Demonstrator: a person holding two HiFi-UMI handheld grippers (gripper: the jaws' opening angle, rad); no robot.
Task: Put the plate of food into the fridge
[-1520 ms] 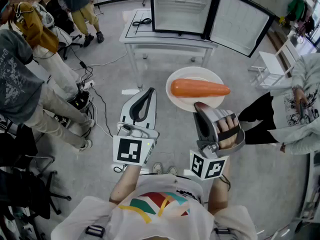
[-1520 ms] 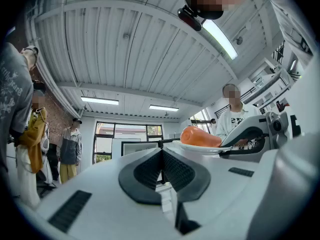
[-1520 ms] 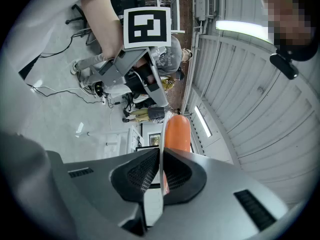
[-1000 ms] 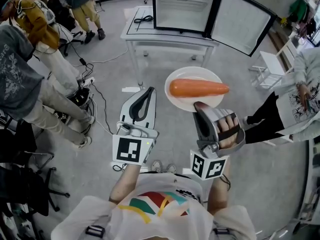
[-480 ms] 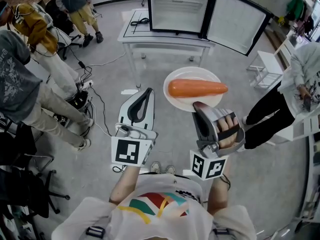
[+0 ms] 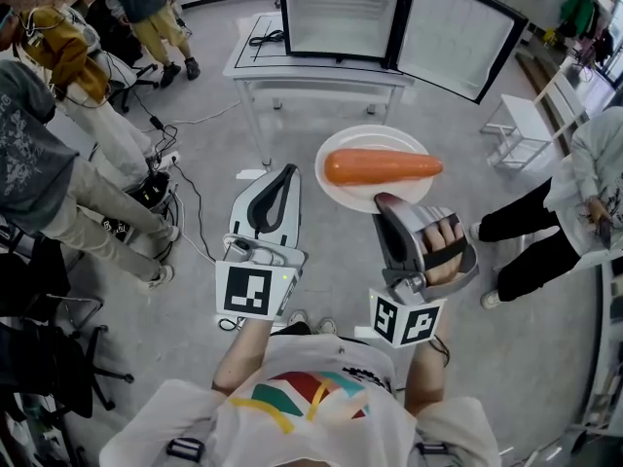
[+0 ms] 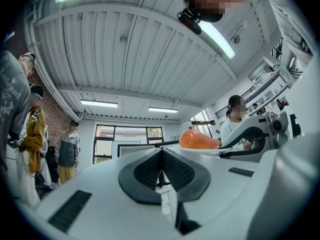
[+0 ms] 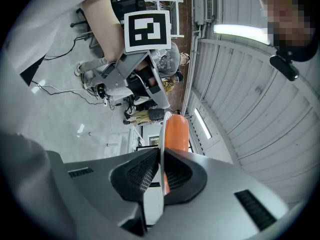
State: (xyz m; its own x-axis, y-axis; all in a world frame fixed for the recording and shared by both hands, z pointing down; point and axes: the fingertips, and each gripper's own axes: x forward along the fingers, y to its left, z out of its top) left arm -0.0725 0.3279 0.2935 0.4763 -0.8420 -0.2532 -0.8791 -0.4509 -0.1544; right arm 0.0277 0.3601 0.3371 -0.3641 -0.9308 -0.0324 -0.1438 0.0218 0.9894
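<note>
The plate (image 6: 370, 136) bearing the carrot (image 6: 380, 166) is gripped at its near rim by the right tongs (image 6: 382, 202) and held in the air, well short of the table (image 6: 311, 71). The left tongs (image 6: 287, 171) are pressed together with nothing between them, just left of the plate. Against the earlier frames, both grips are unchanged. The plate and the open fridge (image 6: 336, 13) are seen shifted slightly left, and the bystander (image 6: 594, 163) at the right has moved further right.
</note>
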